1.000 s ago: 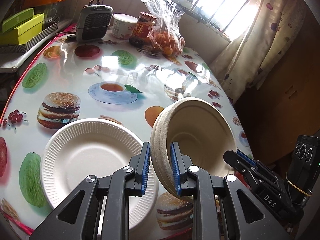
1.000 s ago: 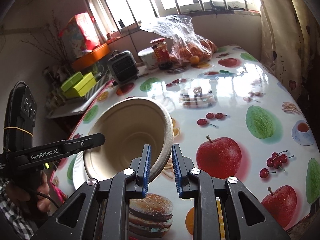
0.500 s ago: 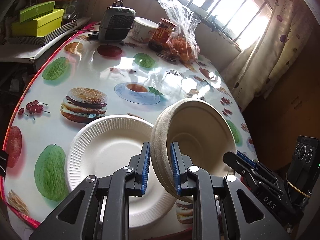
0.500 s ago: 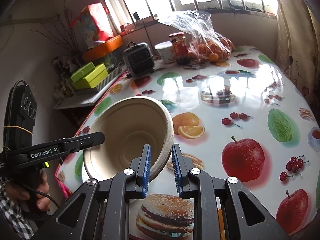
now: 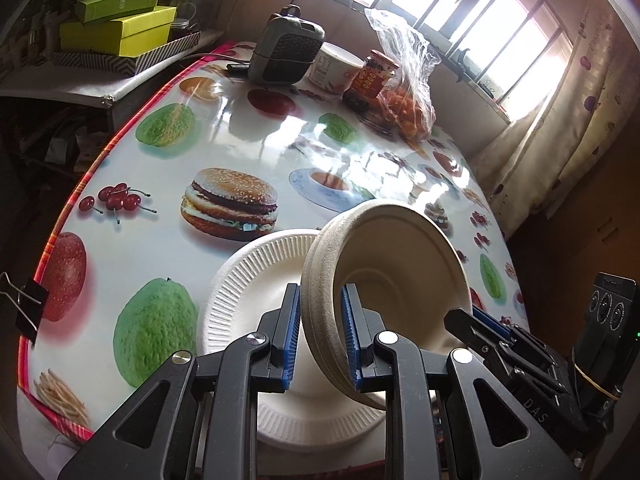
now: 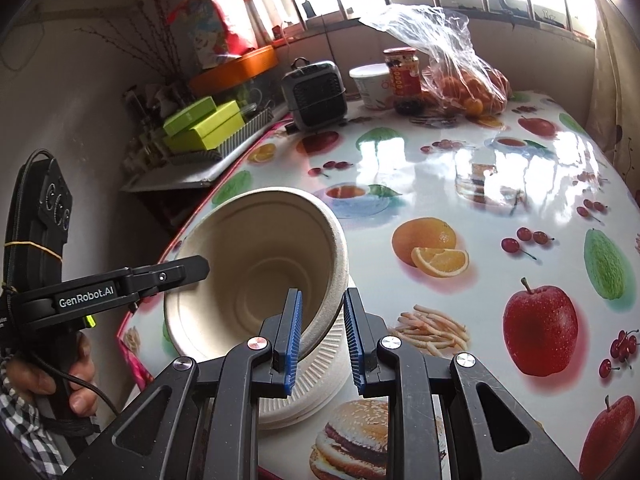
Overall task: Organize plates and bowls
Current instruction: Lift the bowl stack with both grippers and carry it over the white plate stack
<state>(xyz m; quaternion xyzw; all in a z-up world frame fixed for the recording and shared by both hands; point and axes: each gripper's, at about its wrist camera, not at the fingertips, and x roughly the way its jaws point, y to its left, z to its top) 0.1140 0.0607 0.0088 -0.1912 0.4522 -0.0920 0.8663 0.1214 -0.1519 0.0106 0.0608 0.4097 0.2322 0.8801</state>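
Observation:
A stack of beige paper bowls (image 5: 400,276) is held tilted above a white ribbed paper plate (image 5: 256,280) near the table's front edge. My left gripper (image 5: 320,336) is shut on the stack's rim. My right gripper (image 6: 322,338) straddles the opposite rim of the bowls (image 6: 256,264), its blue pads a little wider than the rim. The plate (image 6: 320,364) shows under the bowls in the right wrist view. Each gripper shows in the other's view: the right one (image 5: 520,344) and the left one (image 6: 120,284).
The table (image 5: 168,200) has a glossy fruit-and-burger cloth. At the far end stand a small grey heater (image 5: 286,50), a white tub (image 5: 336,68), a jar (image 5: 370,78) and a plastic bag of oranges (image 5: 408,96). Green boxes (image 5: 116,24) sit on a side shelf. A binder clip (image 5: 24,304) grips the table edge.
Both grippers and the bowls have moved toward the left front of the table, over the white plate. The right gripper's jaws have opened slightly wider around the rim.

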